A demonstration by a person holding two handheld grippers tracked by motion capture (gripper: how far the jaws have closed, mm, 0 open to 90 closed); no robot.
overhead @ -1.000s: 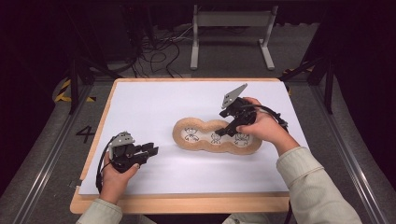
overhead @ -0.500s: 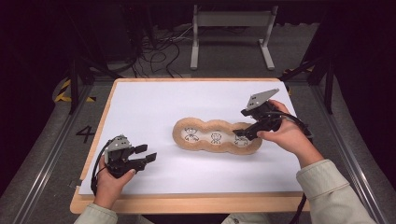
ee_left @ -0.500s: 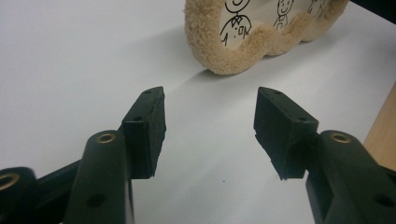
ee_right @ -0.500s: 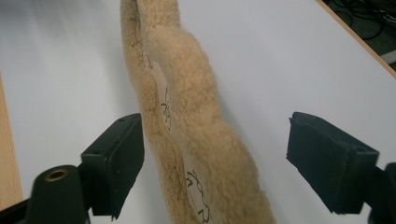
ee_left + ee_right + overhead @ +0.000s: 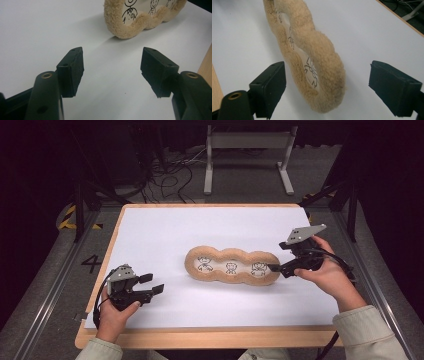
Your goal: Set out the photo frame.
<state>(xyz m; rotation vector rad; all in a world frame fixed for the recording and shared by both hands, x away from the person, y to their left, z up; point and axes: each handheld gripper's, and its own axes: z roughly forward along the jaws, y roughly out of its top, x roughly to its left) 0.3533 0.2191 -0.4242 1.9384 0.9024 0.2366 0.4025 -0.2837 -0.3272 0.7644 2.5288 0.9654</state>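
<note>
Fleecy mat (image 5: pixel 232 266), mid-table, ungripped.
We see the right gripper (image 5: pixel 276 268) with jaws just spread around its end, left gripper (image 5: pixel 151 284) just widened, empty; closing too shallow risks pinching only fleece, which could slip out.

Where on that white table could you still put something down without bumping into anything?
The far half of the white table, beyond the fuzzy tan pad, is bare. So is the near strip between the left claw and the right claw. It is crowded at the pad's right end.
</note>
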